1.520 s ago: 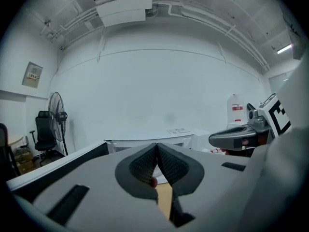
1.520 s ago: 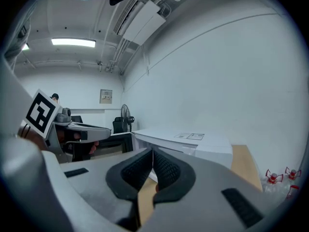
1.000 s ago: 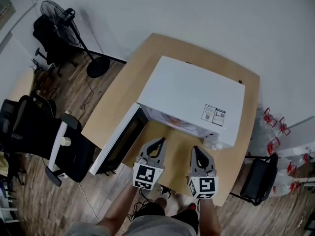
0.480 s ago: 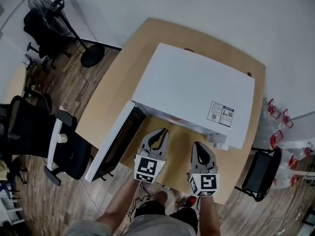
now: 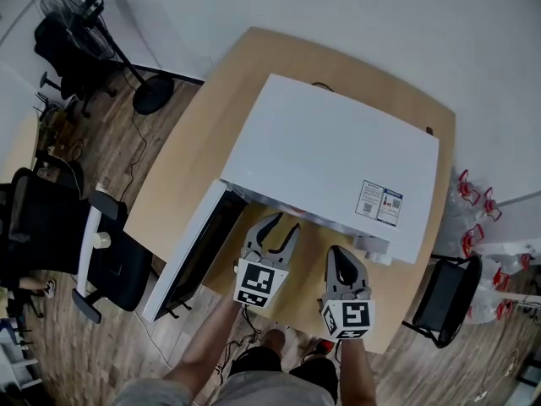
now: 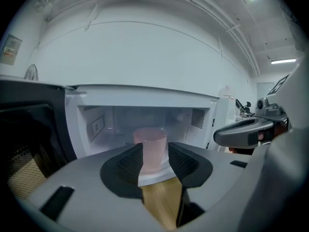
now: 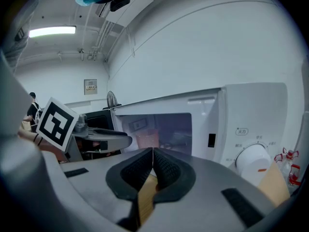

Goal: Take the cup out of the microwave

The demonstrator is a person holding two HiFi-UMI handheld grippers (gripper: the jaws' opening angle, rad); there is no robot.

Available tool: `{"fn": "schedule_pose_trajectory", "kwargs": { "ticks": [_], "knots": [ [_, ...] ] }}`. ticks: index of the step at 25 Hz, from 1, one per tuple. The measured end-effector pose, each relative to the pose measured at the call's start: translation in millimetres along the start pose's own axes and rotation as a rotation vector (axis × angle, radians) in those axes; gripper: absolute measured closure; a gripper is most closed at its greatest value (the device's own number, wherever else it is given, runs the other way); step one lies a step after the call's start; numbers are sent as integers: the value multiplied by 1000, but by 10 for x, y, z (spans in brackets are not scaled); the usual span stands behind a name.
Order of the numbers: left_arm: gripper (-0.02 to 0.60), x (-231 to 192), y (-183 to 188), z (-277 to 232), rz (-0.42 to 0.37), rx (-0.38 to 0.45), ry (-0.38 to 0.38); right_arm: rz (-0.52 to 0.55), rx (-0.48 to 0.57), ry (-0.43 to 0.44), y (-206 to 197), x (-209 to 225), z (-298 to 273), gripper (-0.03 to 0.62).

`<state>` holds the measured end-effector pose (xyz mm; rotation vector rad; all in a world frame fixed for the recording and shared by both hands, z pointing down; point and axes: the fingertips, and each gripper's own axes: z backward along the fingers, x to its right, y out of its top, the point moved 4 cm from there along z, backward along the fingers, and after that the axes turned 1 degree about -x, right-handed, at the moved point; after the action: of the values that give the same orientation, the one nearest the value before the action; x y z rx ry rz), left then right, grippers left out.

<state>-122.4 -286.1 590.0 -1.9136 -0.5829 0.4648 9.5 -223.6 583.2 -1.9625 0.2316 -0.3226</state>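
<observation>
A white microwave (image 5: 330, 163) stands on the wooden table, its door (image 5: 190, 256) swung open to the left. Inside the cavity, on the turntable, stands a pink cup (image 6: 150, 146), upright; it also shows in the right gripper view as the cup (image 7: 147, 140). My left gripper (image 5: 281, 231) hangs in front of the opening. Its jaws are opening, and nothing is between the pads. The cup stands farther in, in line with the gap of the left gripper (image 6: 154, 151). To its right, my right gripper (image 5: 340, 265) stays shut and empty, short of the microwave front.
The control panel with its white dial (image 7: 251, 161) is at the microwave's right. The table (image 5: 220, 100) has a bare strip in front of the microwave. Black office chairs (image 5: 51, 227) and a fan (image 5: 84, 15) stand at the left, and another chair (image 5: 444, 303) at the right.
The left gripper's jaws have parted from shut. Both grippers have sunk a little in front of the microwave opening.
</observation>
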Motion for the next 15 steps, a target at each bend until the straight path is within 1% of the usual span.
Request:
{"fn": "schedule_pose_trajectory", "kwargs": {
  "ticks": [3,7,12,15],
  "knots": [
    [351,15,-18,-105,0,-5,-20,-3,-12,-1,-35,15,-12,576],
    [268,22,-24,-246,3,-2,-26,-8,-24,-4,-89,53,-23,576],
    [224,-17,-42,-384,18,-3,-28,-21,-31,-21,-124,114,-12,576],
    [211,-32,-70,-472,1,-21,-29,-33,-35,-34,-148,166,-4,576]
  ]
}}
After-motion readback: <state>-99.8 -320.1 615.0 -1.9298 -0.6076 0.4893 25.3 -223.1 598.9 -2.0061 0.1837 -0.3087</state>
